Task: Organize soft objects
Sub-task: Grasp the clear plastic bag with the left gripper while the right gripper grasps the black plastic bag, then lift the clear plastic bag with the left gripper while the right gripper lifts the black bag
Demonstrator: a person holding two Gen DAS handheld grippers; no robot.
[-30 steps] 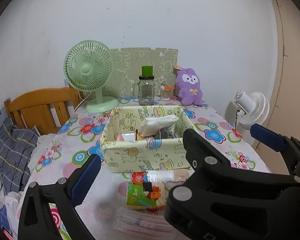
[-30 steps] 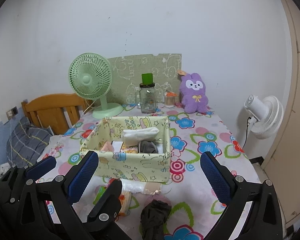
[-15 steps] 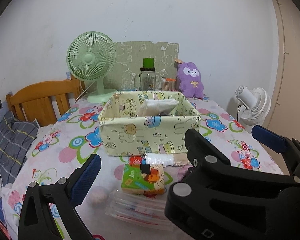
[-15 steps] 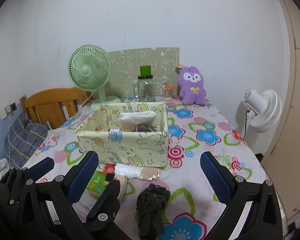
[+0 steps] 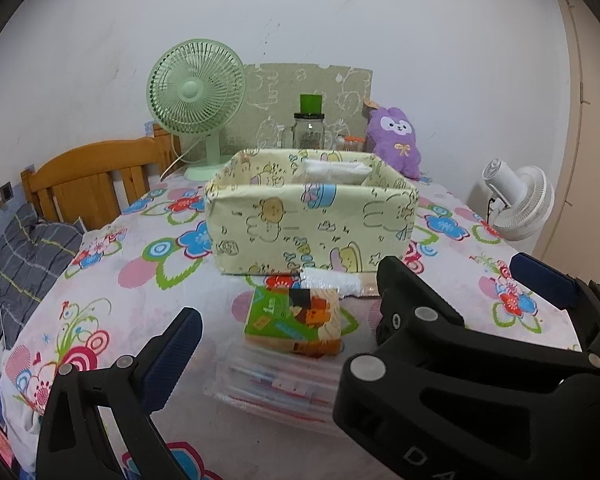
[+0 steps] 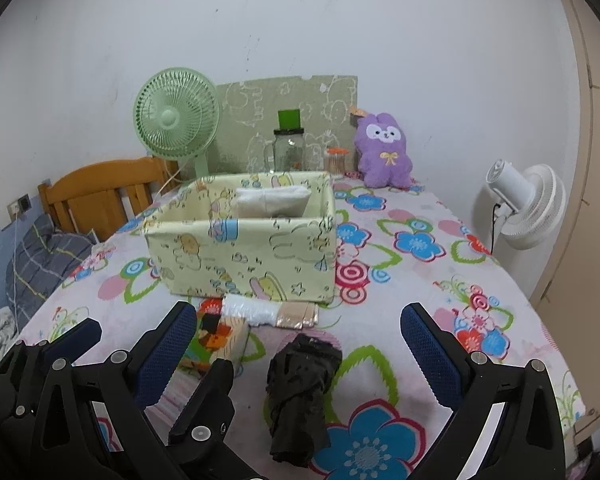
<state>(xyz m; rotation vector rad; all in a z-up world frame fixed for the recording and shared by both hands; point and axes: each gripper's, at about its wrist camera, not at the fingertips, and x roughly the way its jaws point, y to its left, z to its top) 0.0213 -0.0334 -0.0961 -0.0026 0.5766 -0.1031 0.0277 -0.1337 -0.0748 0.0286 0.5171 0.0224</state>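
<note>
Hovering wide open over a flowered tablecloth [image 6: 420, 300]: right gripper [image 6: 300, 344] above a crumpled black cloth [image 6: 300, 392], left gripper [image 5: 352, 304] above a tissue pack [image 5: 296, 320], both just before the fabric storage box [image 6: 244, 252].

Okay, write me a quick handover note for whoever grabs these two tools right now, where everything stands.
Left tool: open, empty, low over the tissue pack, which sits on a clear flat pouch.
Right tool: open, empty, aimed at the black bundle on the tablecloth.
Fabric box: mid-table, already holding a white soft pack; other contents not visible from here.
A white roll with a tan end lies against the box's front.
Left to do: black bundle, tissue pack, roll and pouch are all outside the box. The purple plush sits by the wall.
</note>
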